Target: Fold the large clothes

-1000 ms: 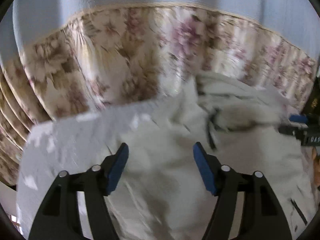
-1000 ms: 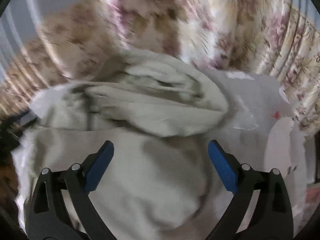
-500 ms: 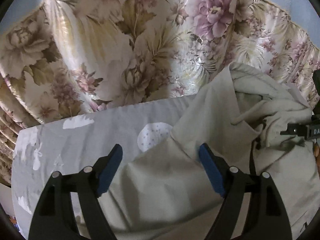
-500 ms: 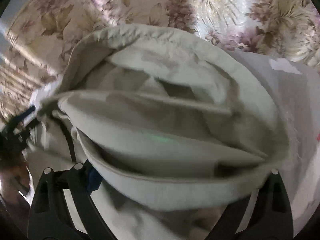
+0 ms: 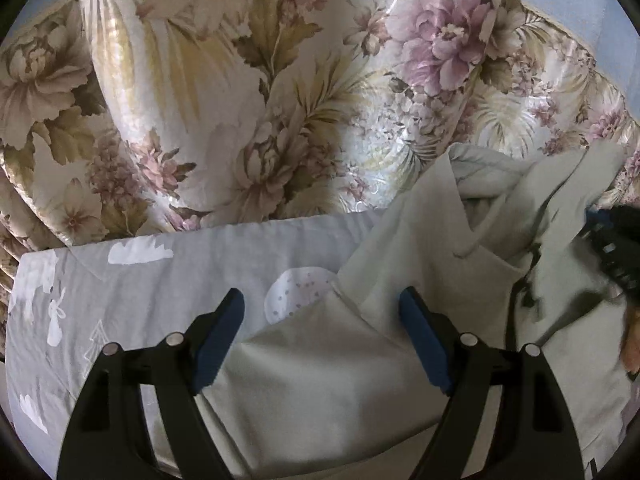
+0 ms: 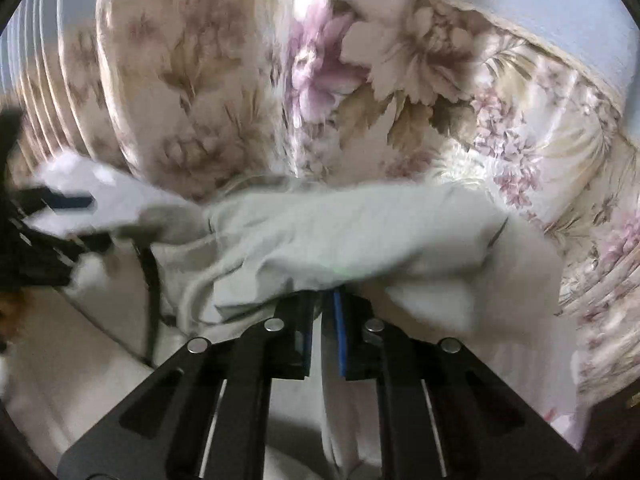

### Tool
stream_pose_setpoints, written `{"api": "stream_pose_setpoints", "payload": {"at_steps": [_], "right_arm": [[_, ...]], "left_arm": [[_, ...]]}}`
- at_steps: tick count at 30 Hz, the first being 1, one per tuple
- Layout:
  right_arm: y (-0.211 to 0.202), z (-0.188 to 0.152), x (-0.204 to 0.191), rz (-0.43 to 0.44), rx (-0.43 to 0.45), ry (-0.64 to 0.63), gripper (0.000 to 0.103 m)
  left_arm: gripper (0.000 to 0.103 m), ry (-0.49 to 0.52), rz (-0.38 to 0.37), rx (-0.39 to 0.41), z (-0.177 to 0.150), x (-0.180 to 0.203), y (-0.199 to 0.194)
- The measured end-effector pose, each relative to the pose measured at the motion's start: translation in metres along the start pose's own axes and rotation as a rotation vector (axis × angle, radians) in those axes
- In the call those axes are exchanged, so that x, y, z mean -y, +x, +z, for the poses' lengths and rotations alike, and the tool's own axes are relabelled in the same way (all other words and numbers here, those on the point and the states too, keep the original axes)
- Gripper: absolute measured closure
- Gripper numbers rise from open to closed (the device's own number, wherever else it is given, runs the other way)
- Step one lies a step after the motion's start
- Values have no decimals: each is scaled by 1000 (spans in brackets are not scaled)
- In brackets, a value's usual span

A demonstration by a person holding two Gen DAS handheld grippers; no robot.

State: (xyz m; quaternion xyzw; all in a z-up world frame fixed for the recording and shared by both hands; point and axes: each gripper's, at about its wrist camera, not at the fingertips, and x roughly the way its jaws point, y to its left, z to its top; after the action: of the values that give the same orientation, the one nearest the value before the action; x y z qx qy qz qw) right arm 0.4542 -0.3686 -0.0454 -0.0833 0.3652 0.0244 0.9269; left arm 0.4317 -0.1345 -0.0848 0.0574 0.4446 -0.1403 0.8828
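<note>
The right gripper (image 6: 323, 312) has its blue-padded jaws drawn together on a fold of the pale grey-green garment (image 6: 320, 236), pinching the cloth between the pads; the fabric bunches and drapes over and ahead of the fingertips, blurred by motion. Beyond it hangs a floral curtain (image 6: 328, 80). At the far left of that view the left gripper's dark frame shows, too smeared to read.

The left gripper (image 5: 320, 328) stands wide, with nothing between its blue pads (image 5: 420, 336). Between and below its fingers lies a smooth part of the garment (image 5: 328, 380), which rises in rumpled folds ahead and to the right. To the left and just ahead, a grey printed sheet (image 5: 120, 292) covers the surface, touching the garment's edge. The flowered curtain (image 5: 248, 100) fills the background.
</note>
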Motion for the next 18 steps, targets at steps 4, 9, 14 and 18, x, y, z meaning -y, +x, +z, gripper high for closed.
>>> {"api": "stream_pose_setpoints", "payload": {"at_steps": [4, 9, 14, 18], "right_arm": [[22, -12, 15, 47, -82, 109, 87], [-6, -26, 71, 250, -26, 388, 14], [-35, -32, 113, 202, 2, 437, 14], [-34, -33, 140, 164, -15, 482, 14]], "left_arm": [[23, -46, -43, -58, 2, -8, 12], [23, -30, -53, -5, 19, -13, -5], [23, -21, -29, 20, 40, -9, -1], [23, 20, -22, 14, 55, 6, 12]]}}
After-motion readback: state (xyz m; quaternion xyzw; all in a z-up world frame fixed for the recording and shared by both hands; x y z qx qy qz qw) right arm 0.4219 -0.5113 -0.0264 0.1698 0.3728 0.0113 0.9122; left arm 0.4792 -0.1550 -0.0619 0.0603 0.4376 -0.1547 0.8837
